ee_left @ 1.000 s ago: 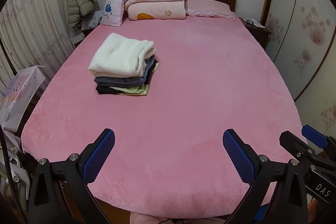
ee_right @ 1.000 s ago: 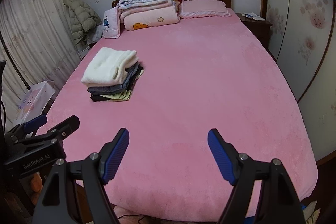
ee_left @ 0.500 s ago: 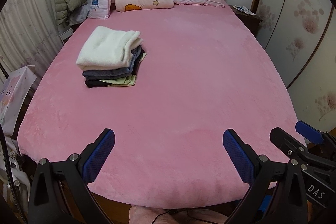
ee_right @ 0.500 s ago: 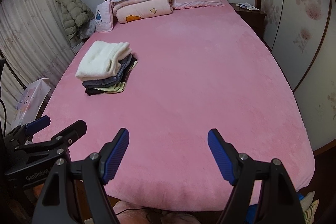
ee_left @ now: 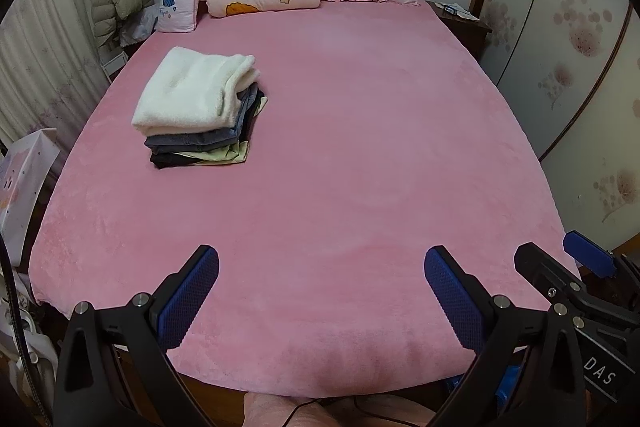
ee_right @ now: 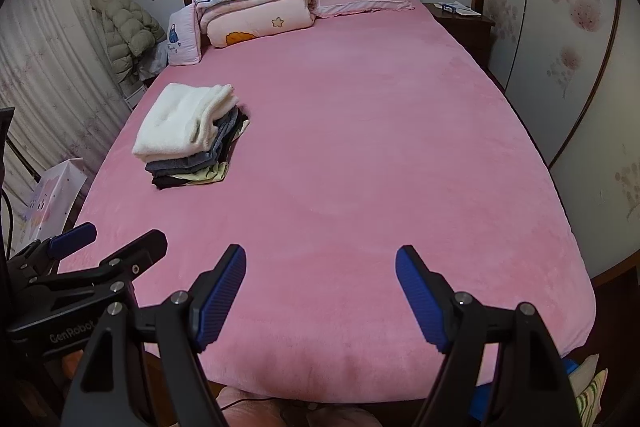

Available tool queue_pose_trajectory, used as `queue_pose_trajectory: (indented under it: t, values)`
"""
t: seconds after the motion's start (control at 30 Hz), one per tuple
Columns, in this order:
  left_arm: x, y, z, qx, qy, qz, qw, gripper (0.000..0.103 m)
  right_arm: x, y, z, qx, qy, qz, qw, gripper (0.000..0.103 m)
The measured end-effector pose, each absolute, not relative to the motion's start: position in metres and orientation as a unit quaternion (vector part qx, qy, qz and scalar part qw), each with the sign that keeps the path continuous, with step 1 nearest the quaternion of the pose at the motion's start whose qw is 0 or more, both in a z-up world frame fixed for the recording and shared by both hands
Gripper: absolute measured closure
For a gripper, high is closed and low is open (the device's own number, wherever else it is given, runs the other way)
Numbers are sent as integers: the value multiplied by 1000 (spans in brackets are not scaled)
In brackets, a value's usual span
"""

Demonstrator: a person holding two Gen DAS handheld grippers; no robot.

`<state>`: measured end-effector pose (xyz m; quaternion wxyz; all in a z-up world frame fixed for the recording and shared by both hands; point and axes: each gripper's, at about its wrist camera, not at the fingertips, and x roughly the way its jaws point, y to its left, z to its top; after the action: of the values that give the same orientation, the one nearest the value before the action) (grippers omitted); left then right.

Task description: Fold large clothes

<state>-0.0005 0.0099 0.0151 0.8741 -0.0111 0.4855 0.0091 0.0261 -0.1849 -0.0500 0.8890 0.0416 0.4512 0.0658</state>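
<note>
Fingers (ee_left: 188, 301) of left gripper (ee_left: 320, 301) and right gripper (ee_right: 320, 297): wide apart, empty.
Views shifted slightly over the last second; folded stack (ee_left: 198, 111) unchanged on bed (ee_left: 360, 147), nothing unfolded visible.

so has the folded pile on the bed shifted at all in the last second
No. The folded pile sits at the same spot on the pink bed, same gap from the small pillow; only the cameras moved.

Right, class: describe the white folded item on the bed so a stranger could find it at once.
Start at the pink bed and look to its left half, where a small pile of folded clothes sits. The white fleecy garment is the top layer, the only white piece above grey, black and pale yellow ones.
</note>
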Motion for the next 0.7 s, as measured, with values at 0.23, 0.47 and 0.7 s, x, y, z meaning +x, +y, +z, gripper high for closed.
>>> queue_pose_trajectory:
  t: [0.23,0.47,0.7]
  values:
    - [1,10,16,-11,483,10,876,1,28,-183,-48,38,450,66,890,25]
    - [3,10,16,-12,480,15,877,1,29,-183,-46,35,447,69,891,25]
    - [4,9,18,-17,480,16,877,1,30,-183,-44,34,446,72,891,25]
